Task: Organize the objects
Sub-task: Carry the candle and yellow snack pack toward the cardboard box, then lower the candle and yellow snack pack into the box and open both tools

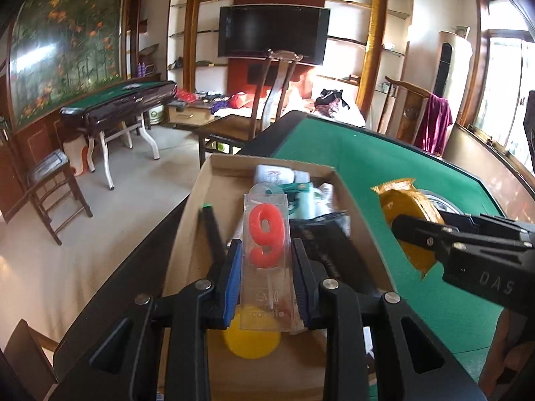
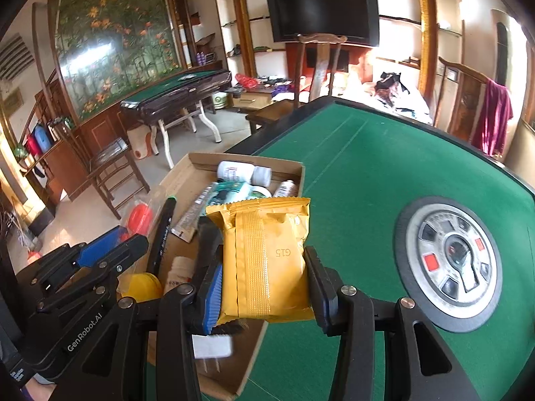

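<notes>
The cardboard box (image 2: 294, 167) at the green table's (image 2: 367, 167) left edge held bottles, a black pen (image 2: 162, 234) and a yellow disc (image 1: 250, 344). The left gripper (image 1: 267, 277) clamped the 9 candle pack (image 1: 265, 260) above it; the right gripper (image 2: 264, 284) clamped a yellow packet (image 2: 267, 257) at the box's right wall. Only the right view showed the table's central dial (image 2: 448, 257).

Matt cardboard box (image 1: 187, 220), green felt tabletop (image 2: 367, 167), glossy clear-plastic candle pack (image 1: 265, 254), shiny yellow foil packet (image 2: 267, 257).
</notes>
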`<state>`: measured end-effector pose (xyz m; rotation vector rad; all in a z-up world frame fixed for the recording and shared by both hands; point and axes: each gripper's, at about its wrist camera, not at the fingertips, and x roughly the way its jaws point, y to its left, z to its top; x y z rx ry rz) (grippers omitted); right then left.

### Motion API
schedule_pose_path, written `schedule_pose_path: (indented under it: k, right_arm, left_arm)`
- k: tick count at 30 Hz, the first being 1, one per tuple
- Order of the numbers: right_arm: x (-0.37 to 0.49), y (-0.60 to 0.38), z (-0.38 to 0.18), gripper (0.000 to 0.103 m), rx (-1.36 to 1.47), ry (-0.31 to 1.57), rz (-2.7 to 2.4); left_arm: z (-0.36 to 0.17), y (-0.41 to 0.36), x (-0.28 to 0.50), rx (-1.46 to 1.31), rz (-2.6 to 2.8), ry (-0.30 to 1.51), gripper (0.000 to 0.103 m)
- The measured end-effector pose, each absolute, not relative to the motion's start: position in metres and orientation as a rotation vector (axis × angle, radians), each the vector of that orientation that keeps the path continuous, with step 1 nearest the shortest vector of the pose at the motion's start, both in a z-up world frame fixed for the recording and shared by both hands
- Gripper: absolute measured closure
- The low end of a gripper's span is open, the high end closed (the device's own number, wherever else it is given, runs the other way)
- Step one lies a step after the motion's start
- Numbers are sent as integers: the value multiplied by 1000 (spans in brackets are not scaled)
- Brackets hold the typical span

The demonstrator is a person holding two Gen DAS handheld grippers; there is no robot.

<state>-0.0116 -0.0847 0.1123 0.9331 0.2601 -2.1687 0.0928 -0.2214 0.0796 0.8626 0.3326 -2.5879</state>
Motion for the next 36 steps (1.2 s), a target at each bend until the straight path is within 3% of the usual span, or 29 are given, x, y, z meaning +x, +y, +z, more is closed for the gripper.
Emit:
schedule_pose_path:
  k: [19,36]
  right_arm:
    - [-43,-225,89,55,1052,398,-2010]
    - [-59,-261,60,55,1156,415,-1944]
  left_arm:
    - [40,-260,87,989,-2545,442,76]
    - [36,-254,82,1001,-2569,440,75]
